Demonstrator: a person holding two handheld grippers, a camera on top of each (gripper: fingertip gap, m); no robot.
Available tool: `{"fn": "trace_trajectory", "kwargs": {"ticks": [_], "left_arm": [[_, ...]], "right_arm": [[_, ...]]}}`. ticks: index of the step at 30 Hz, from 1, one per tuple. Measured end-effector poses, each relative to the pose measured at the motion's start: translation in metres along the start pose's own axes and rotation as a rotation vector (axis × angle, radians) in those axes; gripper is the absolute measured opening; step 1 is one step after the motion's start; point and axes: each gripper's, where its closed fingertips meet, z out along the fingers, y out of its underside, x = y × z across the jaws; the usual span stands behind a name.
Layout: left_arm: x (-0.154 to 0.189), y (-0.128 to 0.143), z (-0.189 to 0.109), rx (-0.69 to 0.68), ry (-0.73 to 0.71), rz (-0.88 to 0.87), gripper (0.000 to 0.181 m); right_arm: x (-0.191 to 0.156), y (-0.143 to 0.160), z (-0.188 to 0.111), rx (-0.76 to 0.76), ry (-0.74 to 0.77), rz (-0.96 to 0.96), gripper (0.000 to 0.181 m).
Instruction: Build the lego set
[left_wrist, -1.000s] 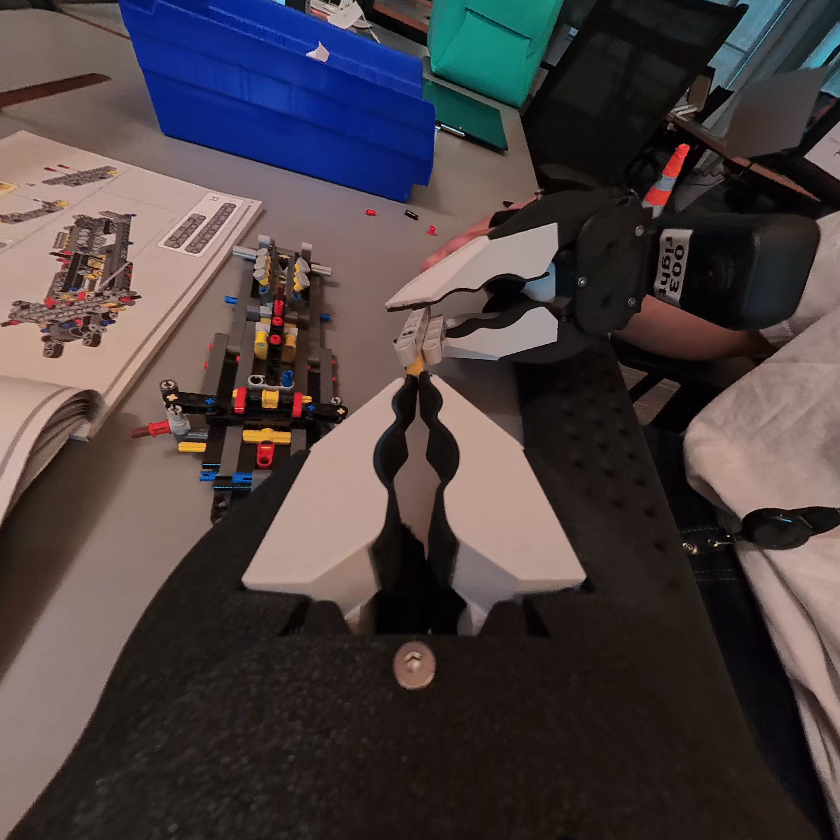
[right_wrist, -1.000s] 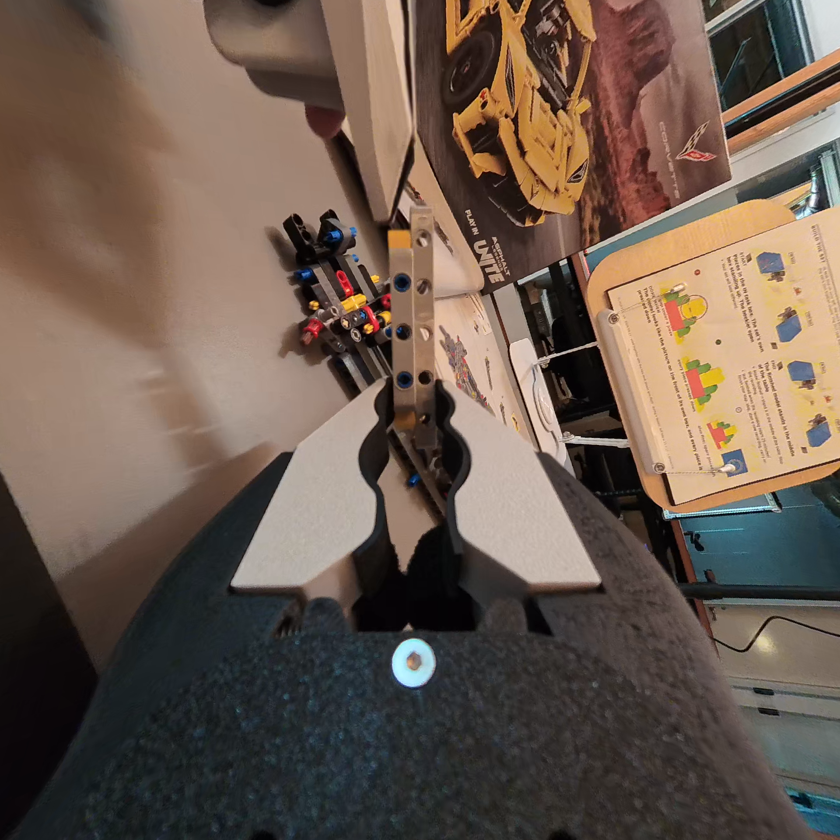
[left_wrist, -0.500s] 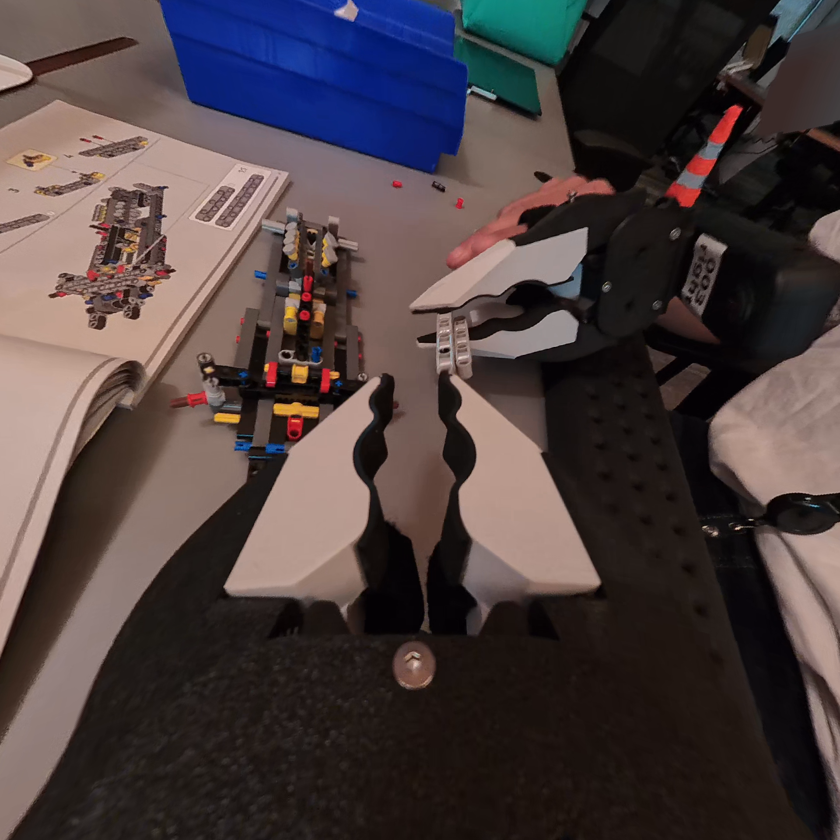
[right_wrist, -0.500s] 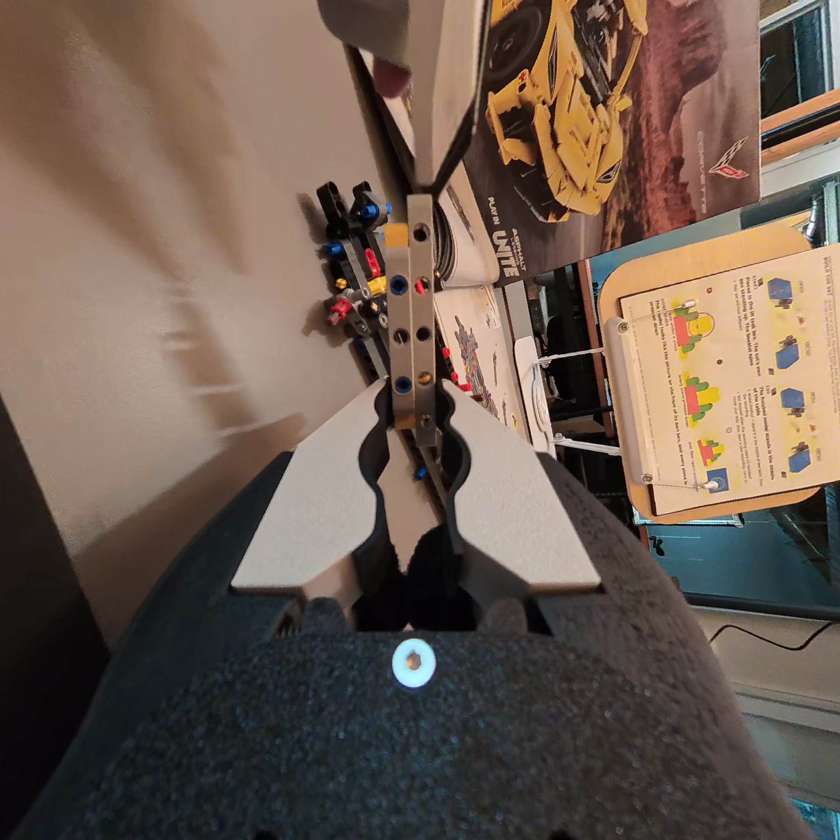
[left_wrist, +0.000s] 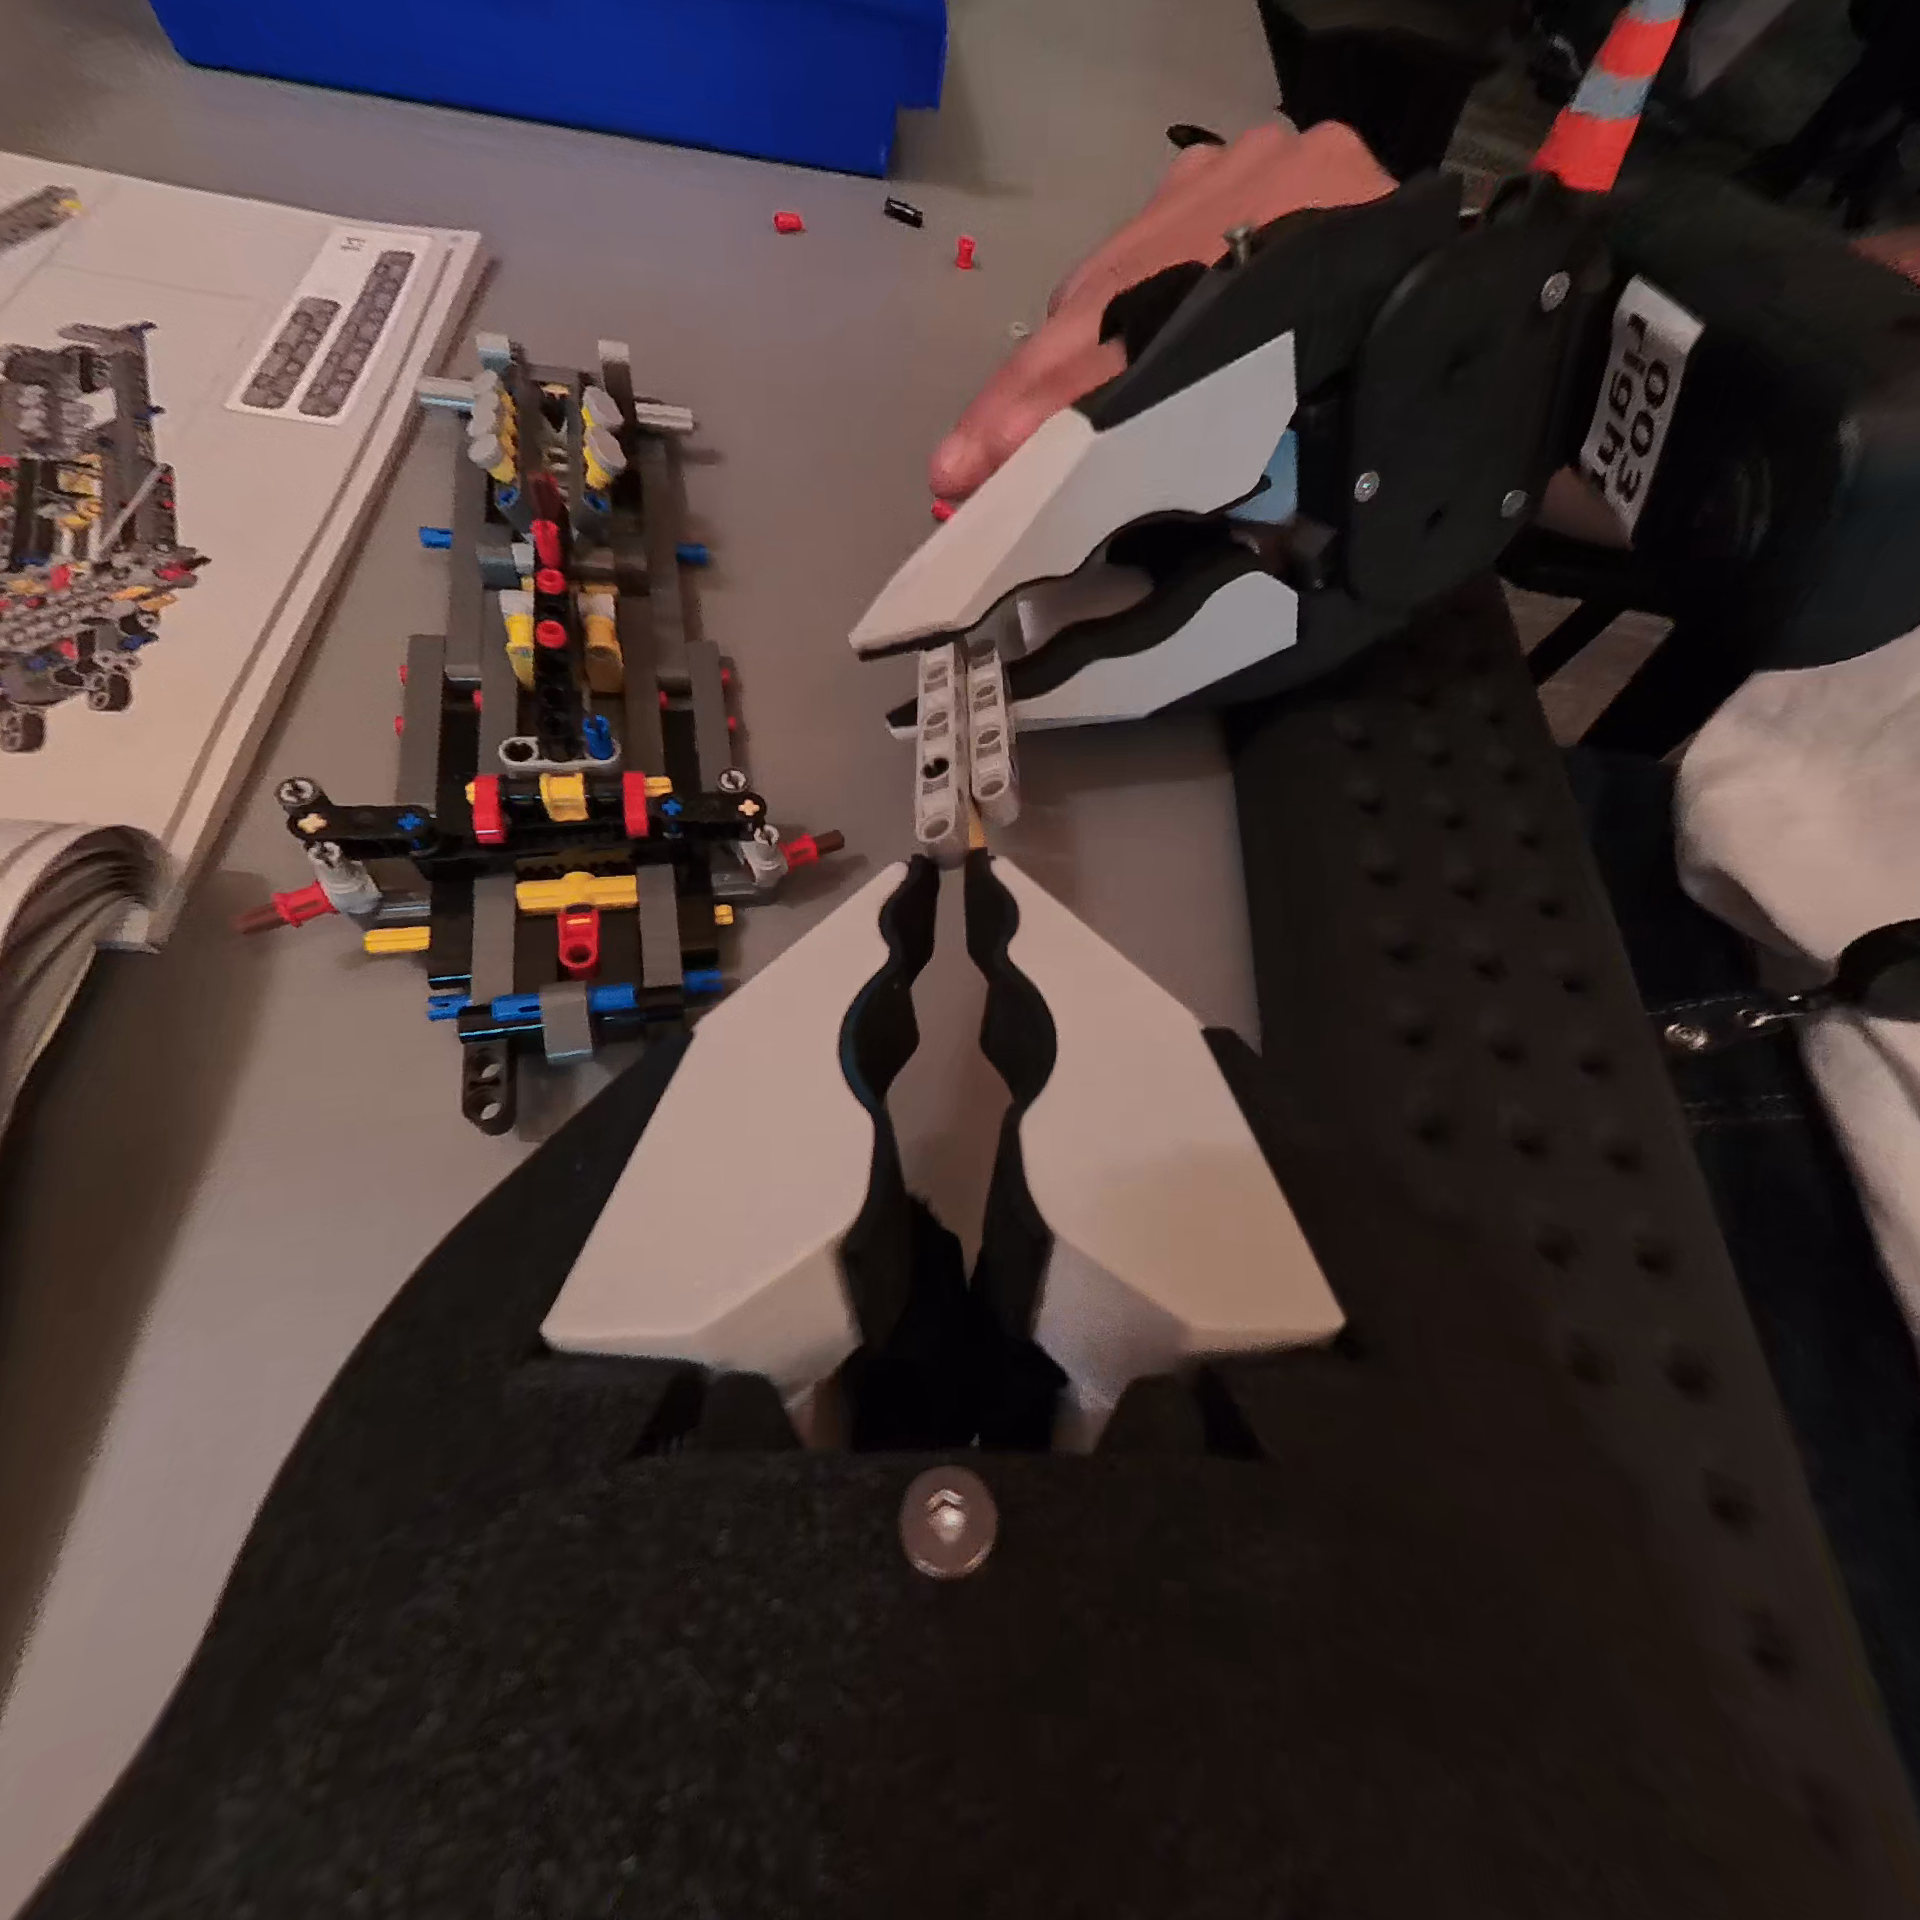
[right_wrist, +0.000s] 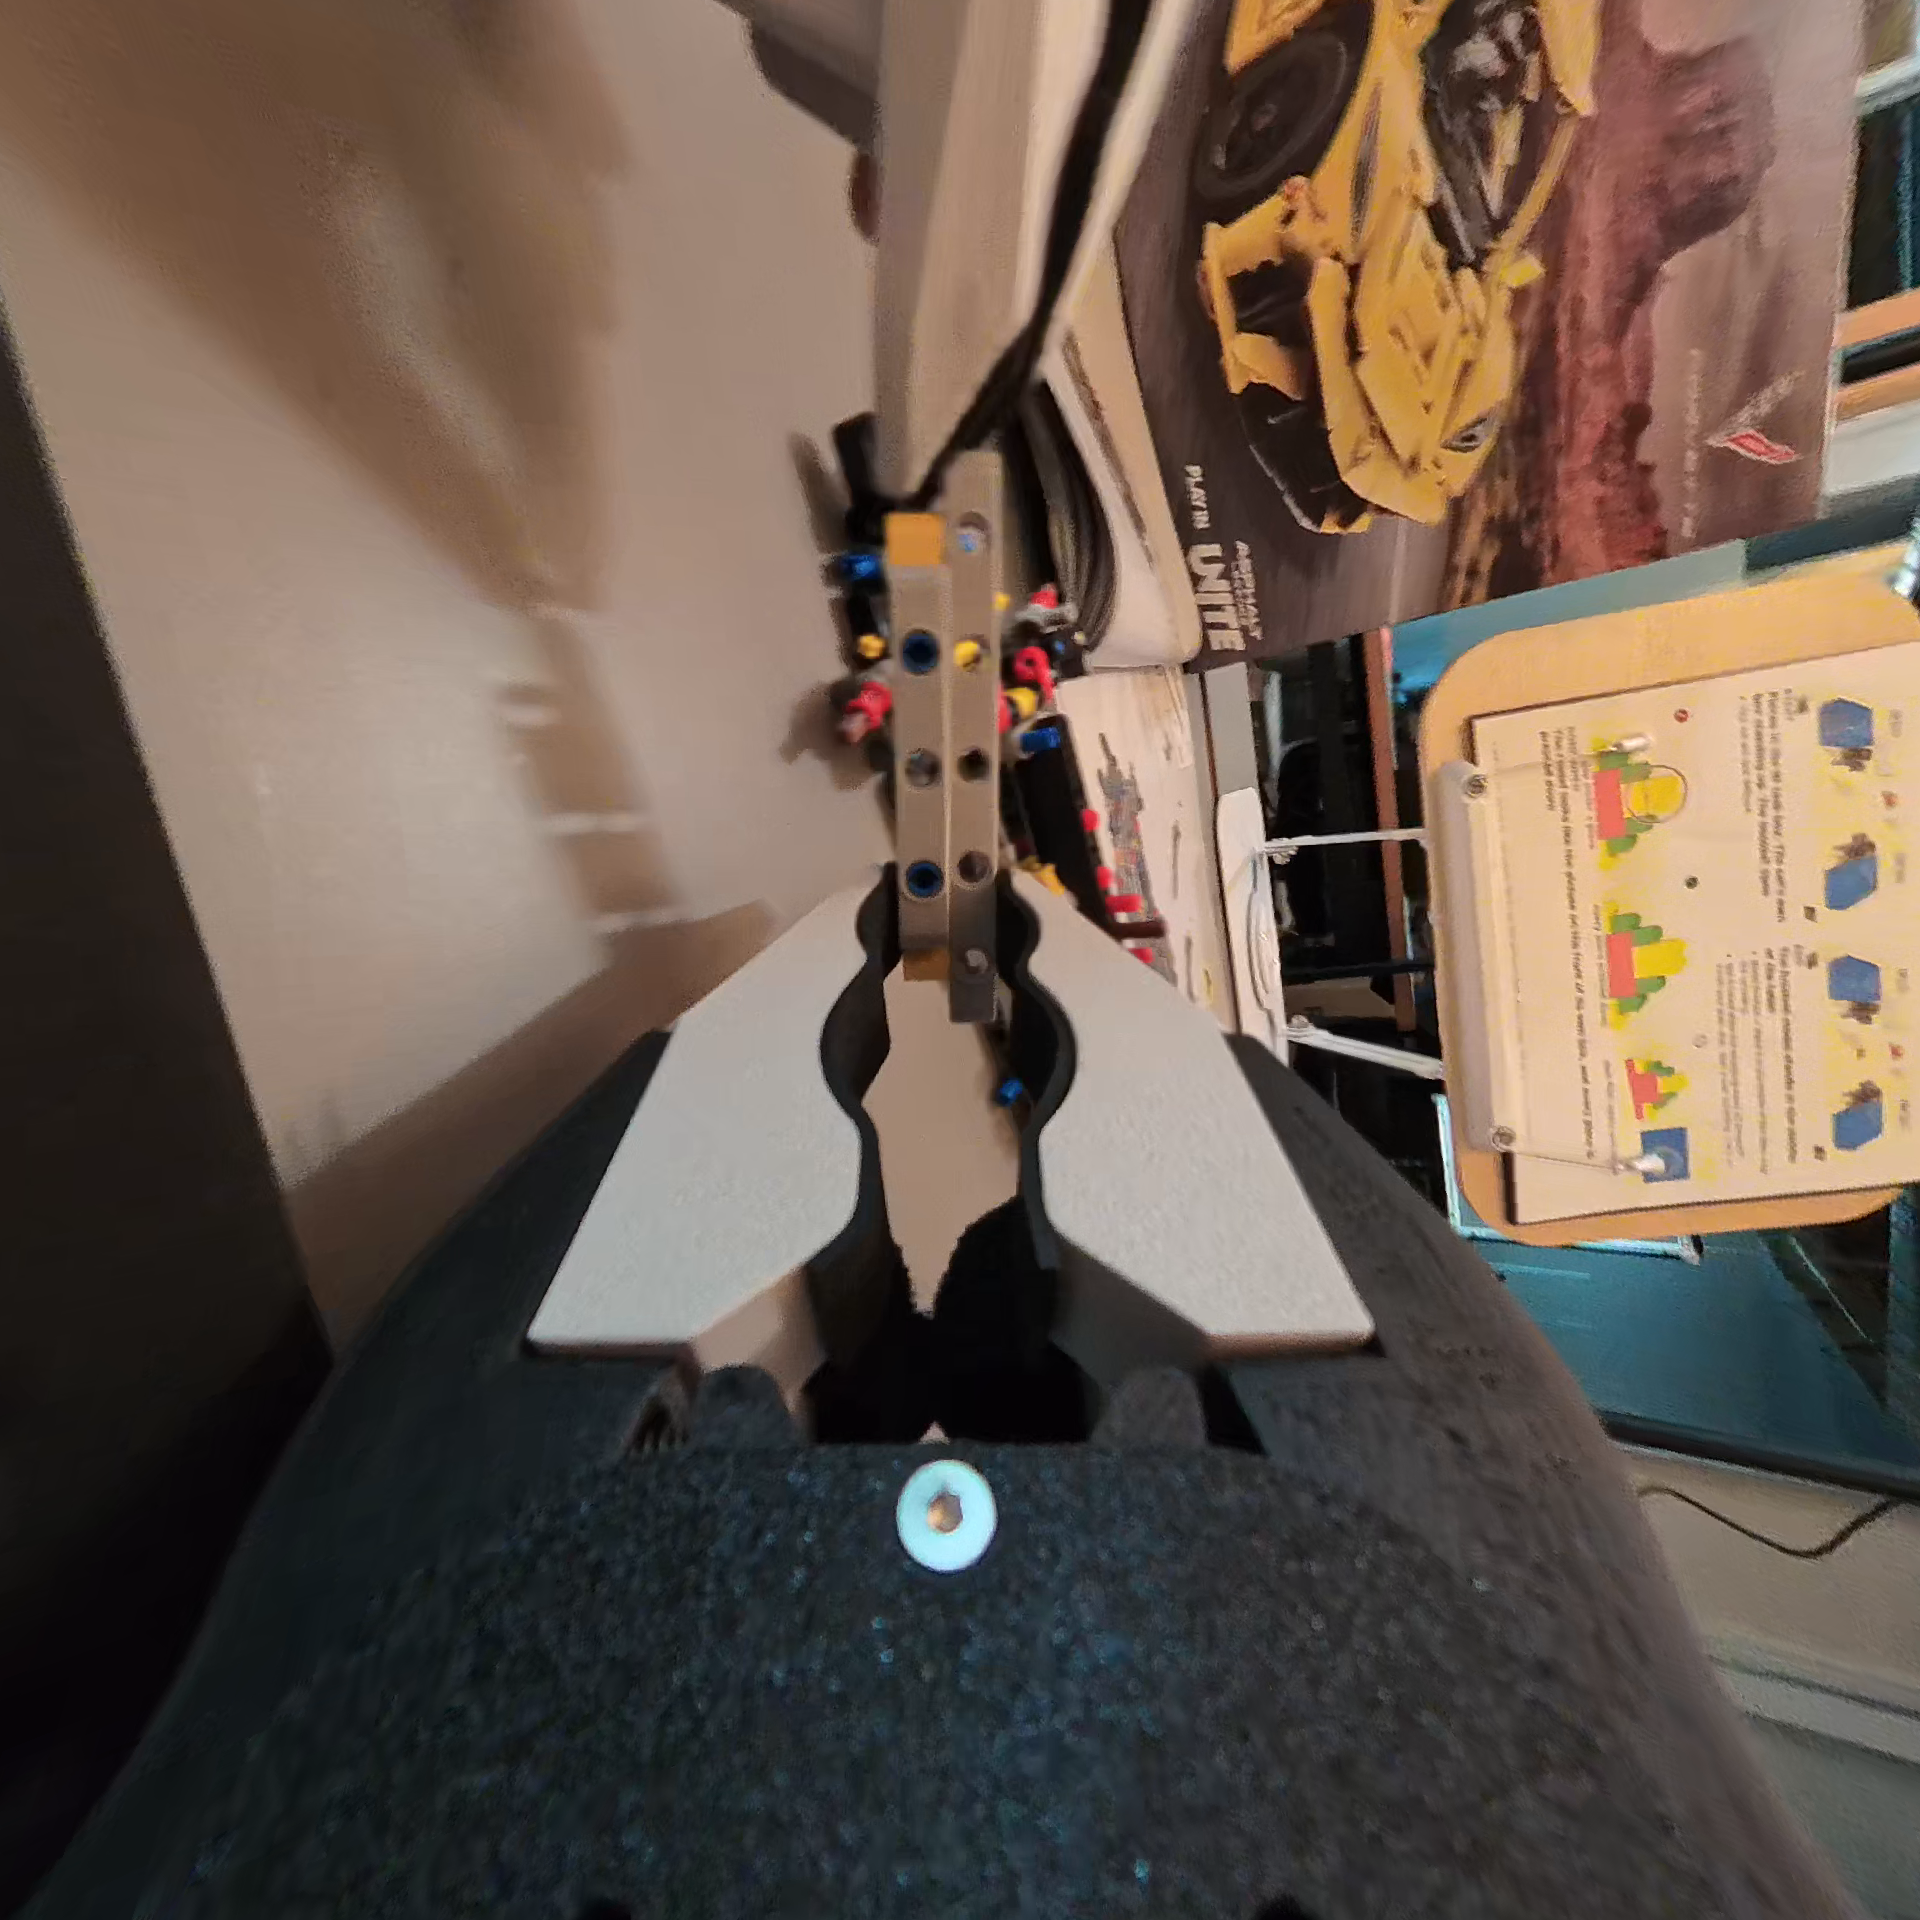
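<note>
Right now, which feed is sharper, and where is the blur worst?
Left wrist view: mostly sharp on the chassis build and the grey beams in the right claw; the instruction booklet is soft near the left edge. Right wrist view: smeared throughout, worst on the table at left; the beams are still readable.

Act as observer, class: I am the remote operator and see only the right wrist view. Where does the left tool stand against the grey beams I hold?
Observer: The left tool is at the free end of the grey beams, jaws nearly shut; grip unclear.
Operator: Any loose parts nearby?
Observer: Small red pins lie on the table before a blue bin.
Operator: What steadies my tool?
Observer: A hand holds the right tool from behind, fingers stretched forward.
</note>
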Motion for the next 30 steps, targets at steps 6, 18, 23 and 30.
{"fn": "trace_trajectory", "kwargs": {"ticks": [6,18,23,30], "left_arm": [[0.005,0.006,0.003,-0.041,0.007,0.037,0.018],[0.004,-0.017,0.002,0.1,0.006,0.035,0.008],[0.0,-0.045,-0.01,0.271,0.034,-0.075,0.007],[-0.01,-0.088,-0.022,0.551,-0.106,-0.061,0.042]], "right_arm": [[-0.002,0.002,0.001,-0.013,0.02,-0.07,0.016],[0.006,-0.004,-0.002,0.033,0.046,0.015,0.016],[0.029,-0.009,-0.004,0.03,0.123,0.154,0.016],[0.073,-0.011,-0.007,0.082,0.147,0.701,0.016]]}}
